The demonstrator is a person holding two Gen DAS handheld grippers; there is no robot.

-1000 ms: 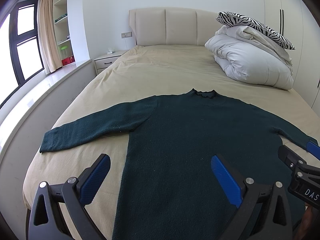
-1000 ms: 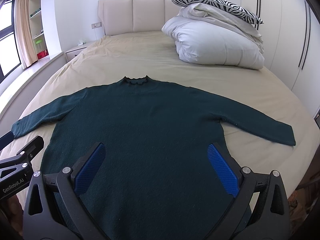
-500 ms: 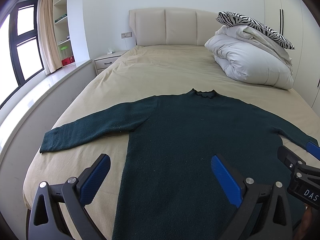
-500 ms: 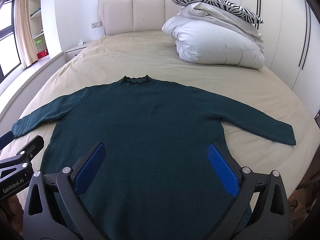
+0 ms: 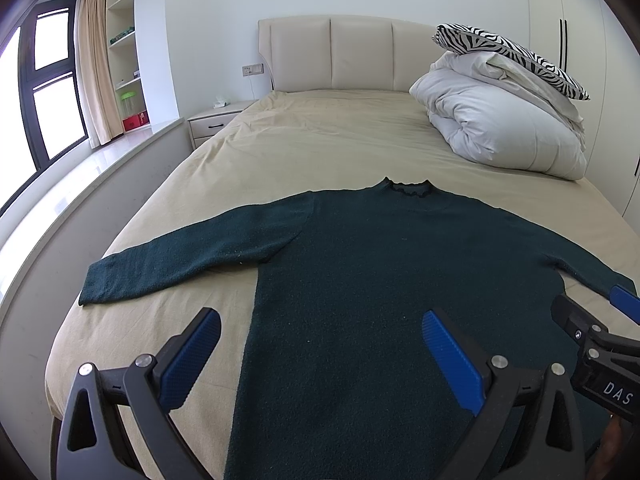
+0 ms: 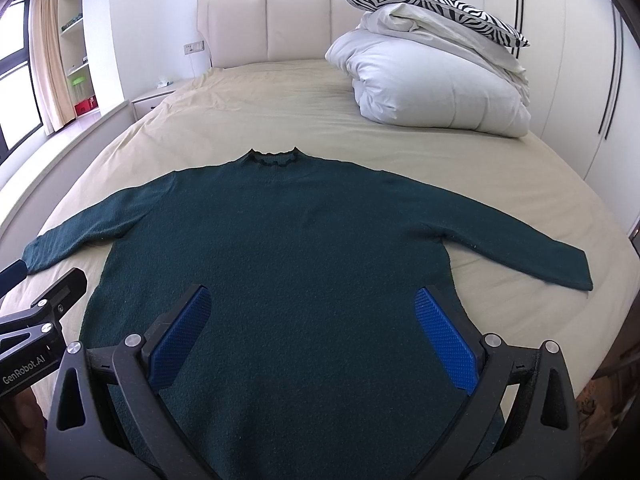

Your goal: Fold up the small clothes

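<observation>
Sweater point(image 5: 380, 280) is laid flat on the bed point(image 5: 320, 140) ahead of both tongs, collar pointed away toward the headboard point(image 5: 336, 56), sleeves spread sideways. Left gripper point(image 5: 320, 348) and right gripper point(image 6: 312, 328) are held wide apart, empty, above its hem.

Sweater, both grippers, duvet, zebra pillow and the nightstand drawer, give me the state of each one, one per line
Sweater: unfolded, flat on the bed, both sleeves spread out.
Left gripper: jaws open, empty.
Right gripper: jaws open, empty.
White duvet: bundled up near the headboard.
Zebra pillow: resting on top of the duvet.
Nightstand drawer: closed.
</observation>
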